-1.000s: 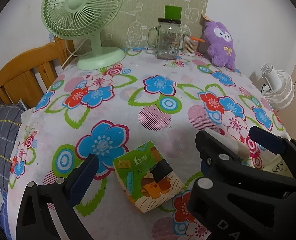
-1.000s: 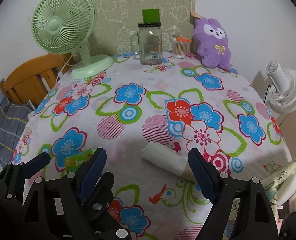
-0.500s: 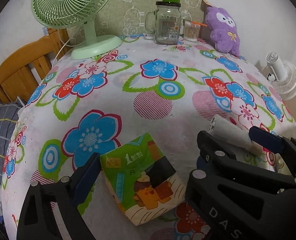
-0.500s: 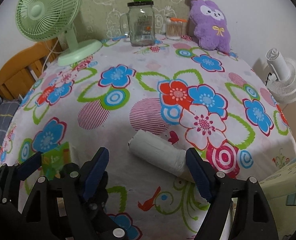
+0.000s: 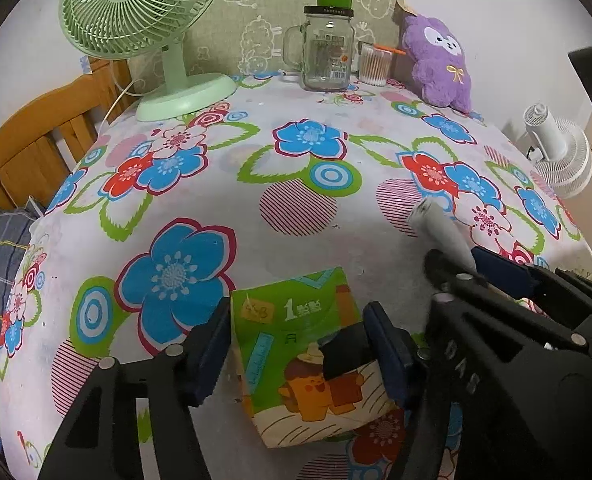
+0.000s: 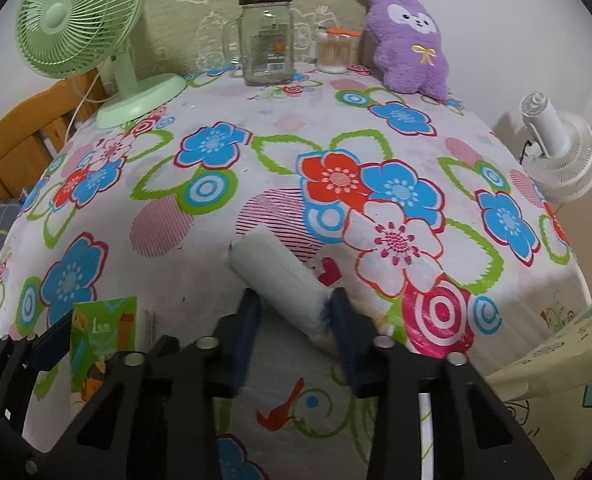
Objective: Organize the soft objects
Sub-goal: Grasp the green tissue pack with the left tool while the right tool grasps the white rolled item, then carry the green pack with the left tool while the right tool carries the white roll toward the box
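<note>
A green tissue pack (image 5: 304,344) with a cartoon print lies at the near edge of the flowered table. My left gripper (image 5: 300,348) is shut on it, one blue pad on each side. The pack also shows in the right wrist view (image 6: 100,340). A white rolled cloth (image 6: 280,280) lies at the near right. My right gripper (image 6: 294,320) is shut on its near end; the roll's far end sticks out ahead. The roll shows in the left wrist view (image 5: 440,232) too. A purple plush toy (image 6: 408,44) leans on the wall at the back right.
At the back stand a green desk fan (image 5: 152,36), a glass jar mug (image 5: 328,52) with a green cup on top, and a cup of cotton swabs (image 5: 374,64). A wooden bed frame (image 5: 36,136) is left of the table, a white fan (image 5: 556,152) right.
Both grippers moved forward and down and closed: the left onto the tissue pack, the right onto the white roll. Both were open and short of the objects before.
</note>
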